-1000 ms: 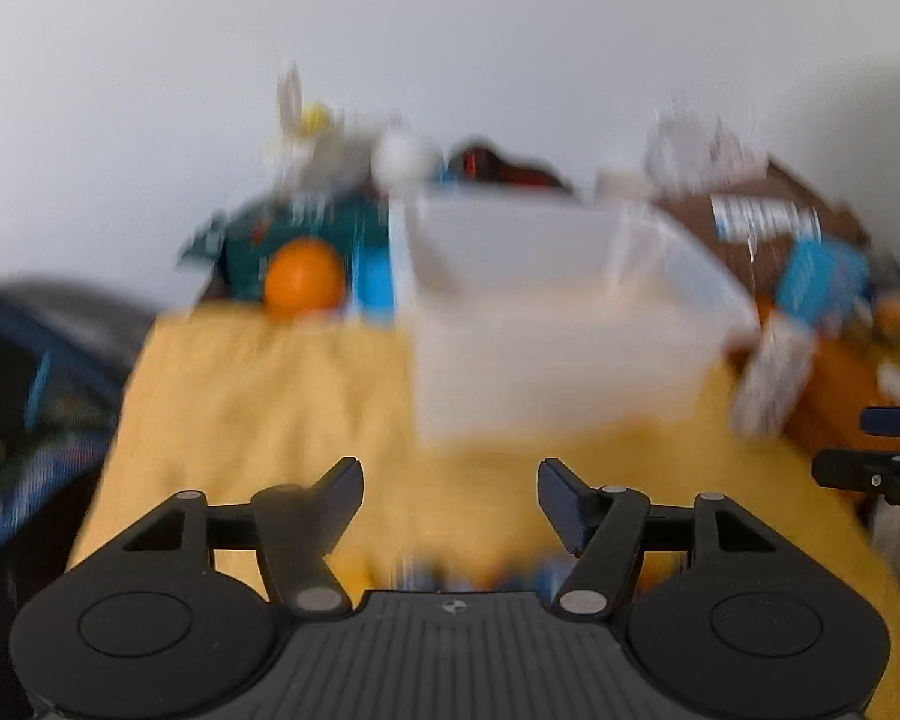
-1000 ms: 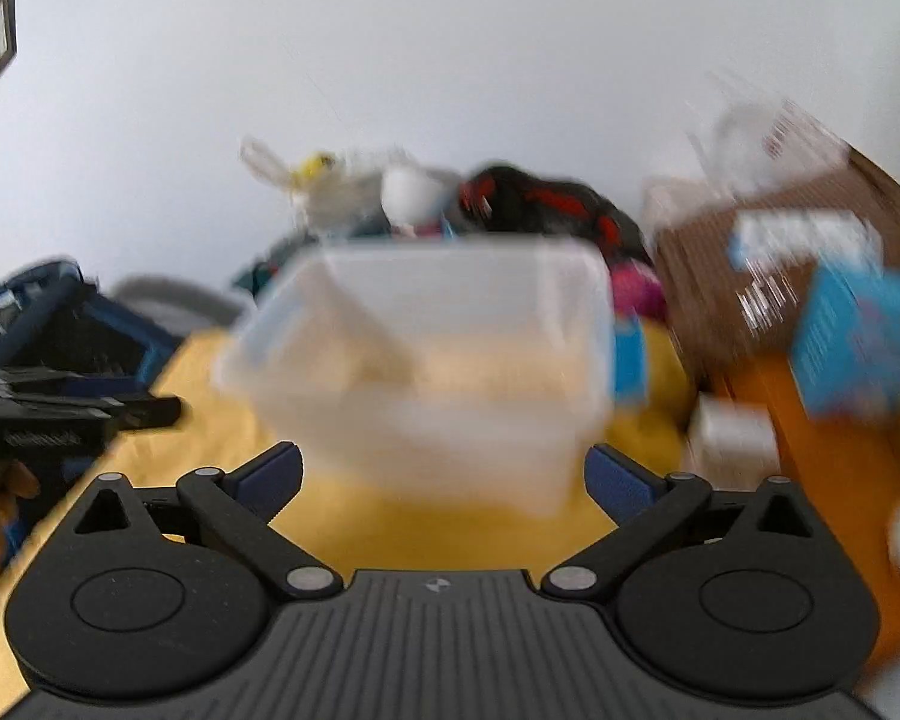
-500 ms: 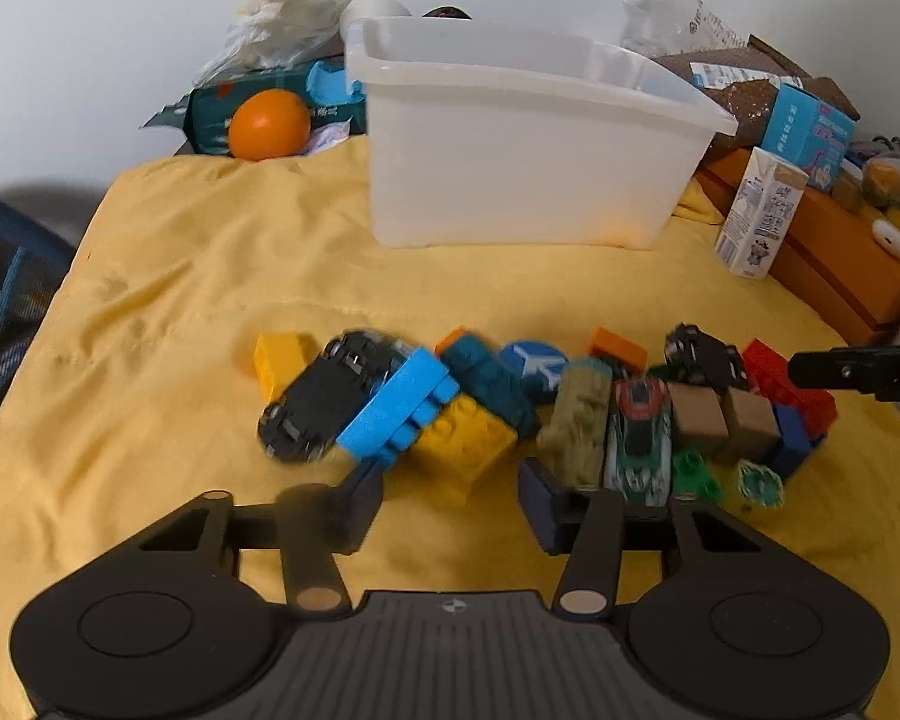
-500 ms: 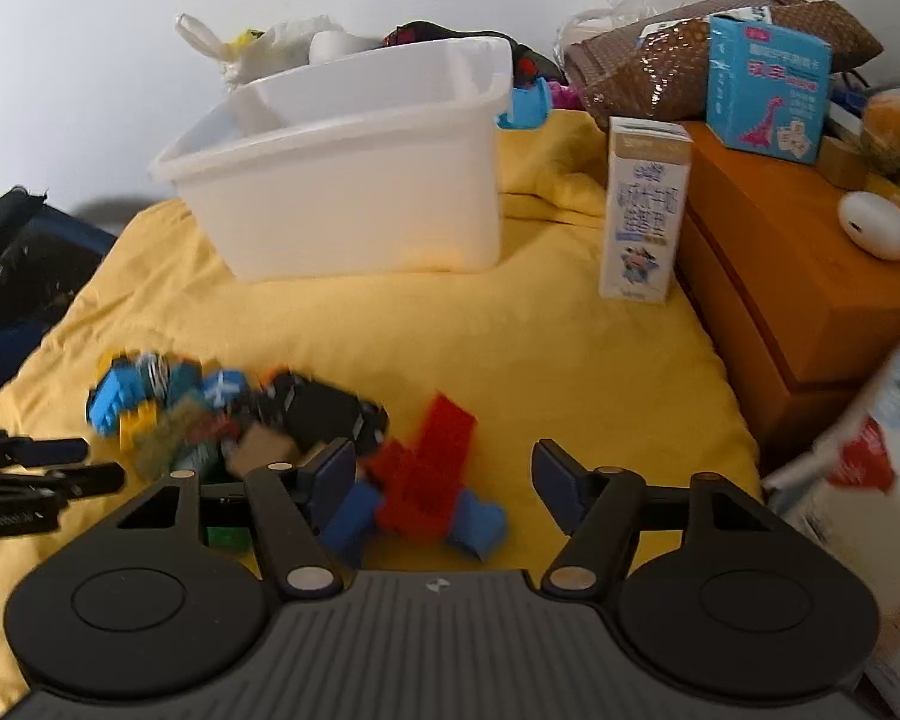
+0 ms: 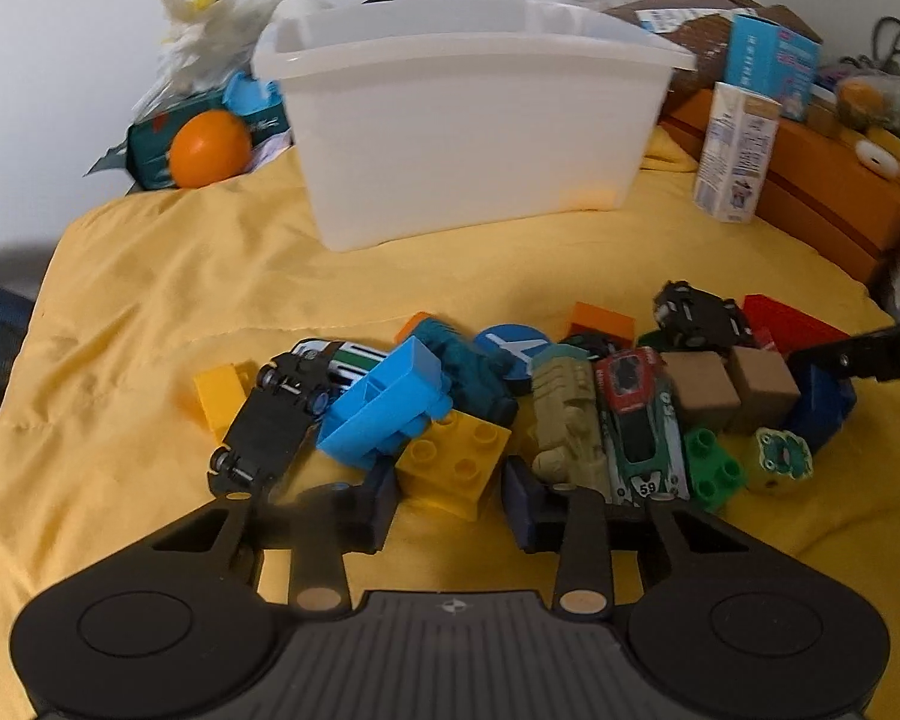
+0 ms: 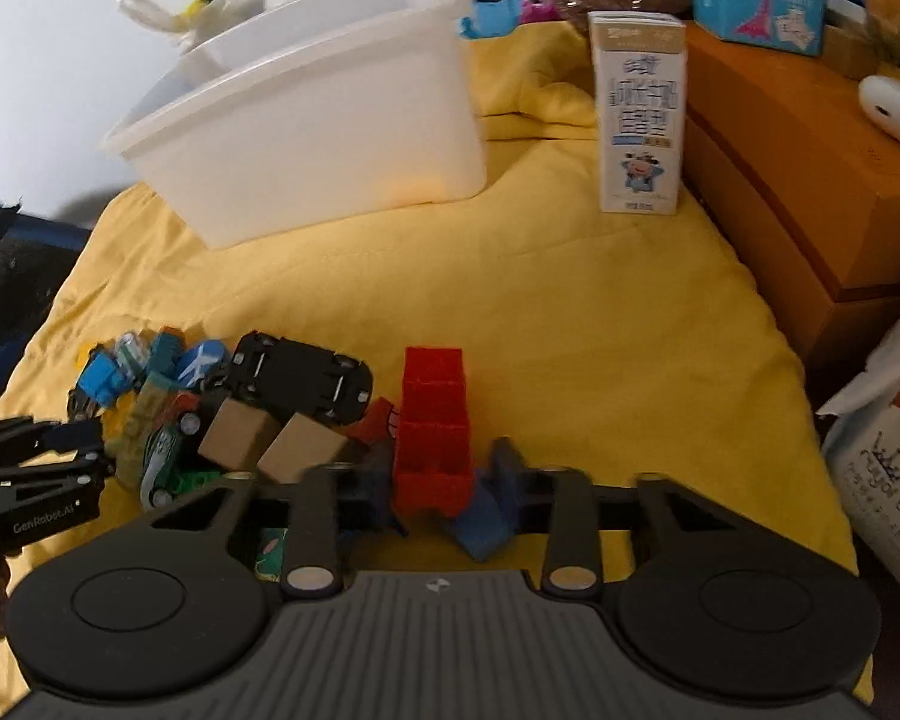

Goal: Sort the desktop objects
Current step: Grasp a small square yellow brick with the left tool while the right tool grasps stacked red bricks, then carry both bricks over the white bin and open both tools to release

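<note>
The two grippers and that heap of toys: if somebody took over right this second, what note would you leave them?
Right gripper: jaws have just been closing and are now shut on the red brick stack, which stands at the right edge of the toy heap.
Left gripper: jaws have just been closing around the yellow brick; whether they press it yet I cannot tell.
Things: bricks and toy cars lie heaped on the yellow cloth; the white bin stands behind them.
Done: nothing visibly sorted; no toy shows inside the bin.
Left: lift both bricks, carry them off for sorting, probably to the bin, then work through the heap.
</note>
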### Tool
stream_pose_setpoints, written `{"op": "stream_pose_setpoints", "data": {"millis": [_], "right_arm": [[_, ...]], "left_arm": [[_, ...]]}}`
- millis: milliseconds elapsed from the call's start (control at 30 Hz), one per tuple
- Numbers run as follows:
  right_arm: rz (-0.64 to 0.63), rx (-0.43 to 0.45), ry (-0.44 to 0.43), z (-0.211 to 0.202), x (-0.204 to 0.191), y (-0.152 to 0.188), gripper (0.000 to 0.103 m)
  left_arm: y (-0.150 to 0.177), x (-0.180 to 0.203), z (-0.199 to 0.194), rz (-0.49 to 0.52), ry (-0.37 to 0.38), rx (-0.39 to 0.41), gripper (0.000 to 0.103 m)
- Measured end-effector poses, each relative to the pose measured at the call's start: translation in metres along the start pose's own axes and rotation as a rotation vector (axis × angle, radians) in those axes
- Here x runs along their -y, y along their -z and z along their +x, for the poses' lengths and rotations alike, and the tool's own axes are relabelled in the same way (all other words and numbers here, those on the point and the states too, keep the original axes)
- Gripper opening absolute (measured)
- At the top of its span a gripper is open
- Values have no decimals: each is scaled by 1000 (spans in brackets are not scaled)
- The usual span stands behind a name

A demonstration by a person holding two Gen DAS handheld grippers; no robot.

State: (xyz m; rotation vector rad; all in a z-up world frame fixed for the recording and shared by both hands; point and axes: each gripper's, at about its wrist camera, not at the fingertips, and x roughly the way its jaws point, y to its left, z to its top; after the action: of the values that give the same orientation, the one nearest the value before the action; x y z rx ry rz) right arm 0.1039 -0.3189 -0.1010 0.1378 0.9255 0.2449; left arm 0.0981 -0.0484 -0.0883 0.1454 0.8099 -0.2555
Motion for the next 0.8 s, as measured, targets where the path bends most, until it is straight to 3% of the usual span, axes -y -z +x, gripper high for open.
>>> {"op": "stream_pose_setpoints", "data": {"millis": [367, 567, 800], "right_arm": [[-93, 106, -16, -29, -9, 2, 27], [-123, 109, -40, -40, -16, 4, 27], [-112, 194, -83, -63, -32, -14, 27]], "left_arm": [[-1, -4, -29, -49, 14, 65, 40], [1, -8, -45, -75, 11, 86, 40], [-44, -17, -75, -108, 5, 180, 40]]}}
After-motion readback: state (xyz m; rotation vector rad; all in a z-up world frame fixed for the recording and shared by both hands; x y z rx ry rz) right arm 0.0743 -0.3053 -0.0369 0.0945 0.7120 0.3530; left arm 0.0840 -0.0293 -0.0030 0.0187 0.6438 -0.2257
